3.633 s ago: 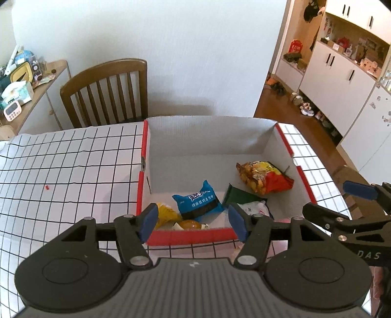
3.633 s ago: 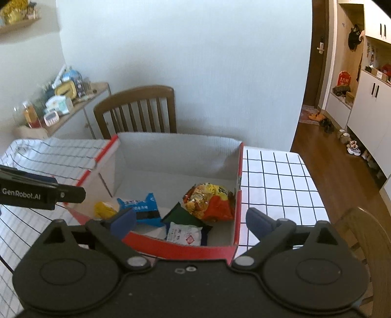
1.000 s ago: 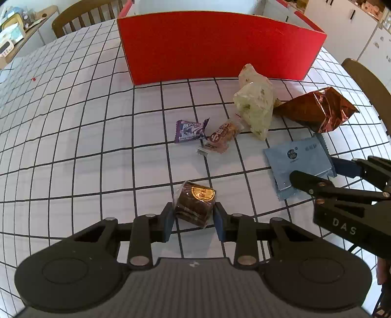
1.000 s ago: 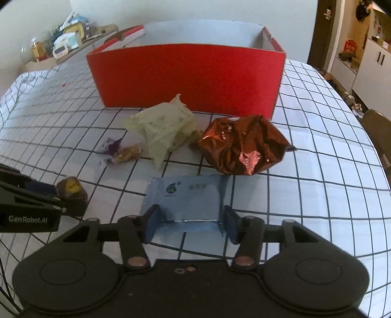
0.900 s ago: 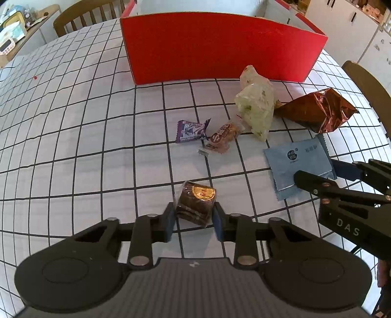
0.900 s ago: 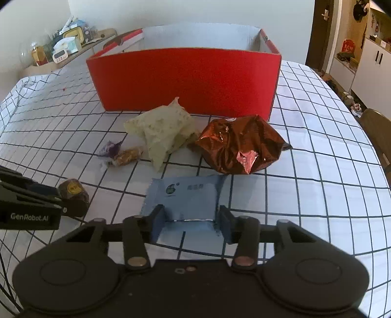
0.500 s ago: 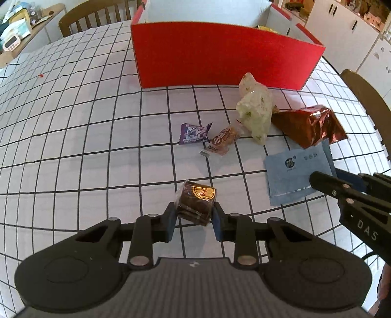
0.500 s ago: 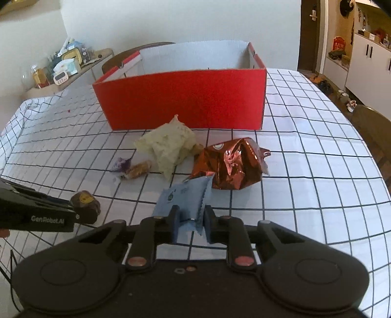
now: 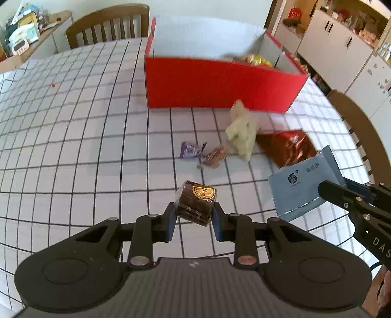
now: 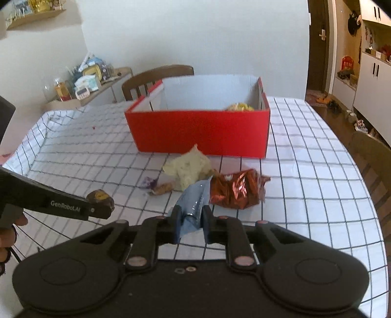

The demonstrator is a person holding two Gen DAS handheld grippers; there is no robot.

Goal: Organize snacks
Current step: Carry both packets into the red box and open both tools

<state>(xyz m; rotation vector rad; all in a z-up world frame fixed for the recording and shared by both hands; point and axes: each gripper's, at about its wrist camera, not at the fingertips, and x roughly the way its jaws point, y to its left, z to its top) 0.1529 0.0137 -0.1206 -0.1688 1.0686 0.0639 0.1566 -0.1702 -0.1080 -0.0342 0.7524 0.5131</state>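
Note:
My left gripper (image 9: 194, 216) is shut on a brown wrapped cake with a gold label (image 9: 196, 201) and holds it above the checked tablecloth; it also shows in the right wrist view (image 10: 100, 197). My right gripper (image 10: 191, 220) is shut on a light blue snack packet (image 10: 193, 201), lifted off the table; it also shows in the left wrist view (image 9: 305, 182). The red box (image 9: 220, 83) stands ahead with a yellow snack bag (image 9: 259, 60) inside. On the cloth lie a pale green bag (image 9: 242, 134), a copper foil bag (image 9: 286, 146), a purple candy (image 9: 190, 150) and a small brown-wrapped snack (image 9: 215, 157).
A wooden chair (image 9: 107, 23) stands behind the table and another chair (image 9: 361, 127) at its right side. A cluttered side shelf (image 10: 90, 80) is at the far left. White cabinets (image 9: 342, 41) line the right wall.
Both grippers have risen and drawn back with their snacks. The blue packet has left the table and hangs folded in the right gripper. The box's inside now shows.

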